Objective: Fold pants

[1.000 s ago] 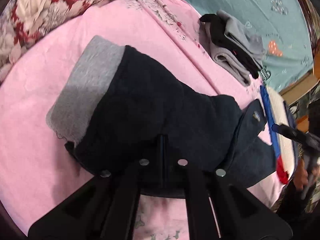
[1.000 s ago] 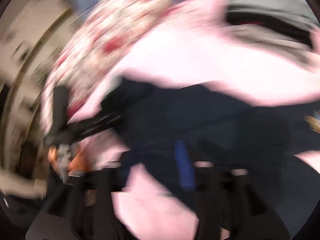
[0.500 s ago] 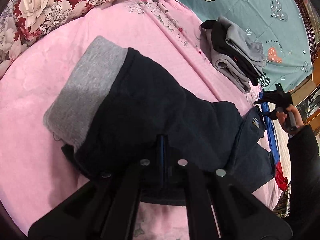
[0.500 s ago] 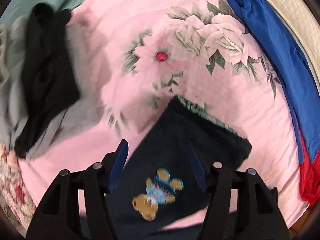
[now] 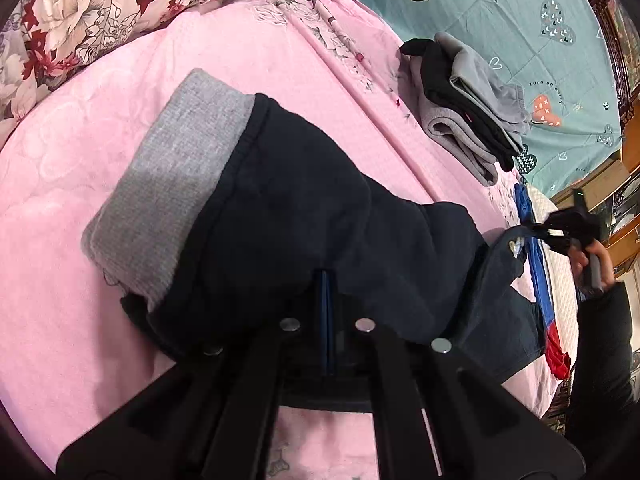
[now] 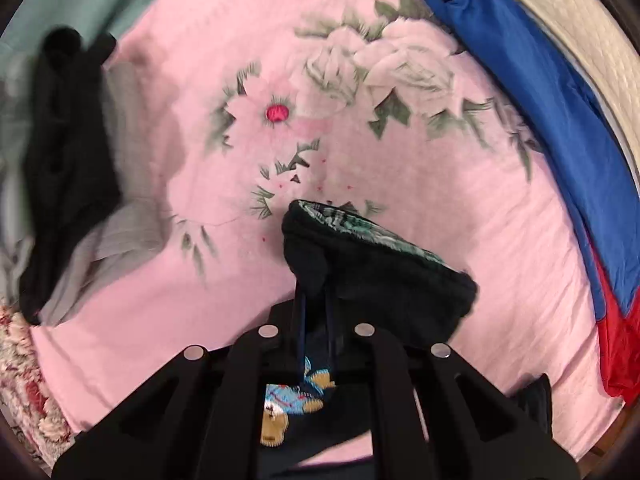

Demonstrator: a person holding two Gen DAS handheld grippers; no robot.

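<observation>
Dark navy pants (image 5: 304,216) with grey ribbed cuffs (image 5: 168,184) lie on a pink blanket (image 5: 80,320). My left gripper (image 5: 326,304) is shut on the pants' near edge. My right gripper (image 6: 316,312) is shut on the waistband end of the pants (image 6: 376,268), lifting it off the blanket; a bear patch (image 6: 292,404) shows below the fingers. In the left wrist view the right gripper (image 5: 560,228) is at the far right, pinching the pants' other end.
A folded pile of grey and black clothes (image 5: 468,100) lies on the blanket's far side, also in the right wrist view (image 6: 68,168). A blue and red garment (image 6: 560,128) lies along the right edge. A floral quilt (image 5: 100,8) is at the back left, a teal sheet (image 5: 500,12) behind.
My right gripper has closed on the waistband end and raised it slightly. The left gripper has kept its hold and barely moved.
</observation>
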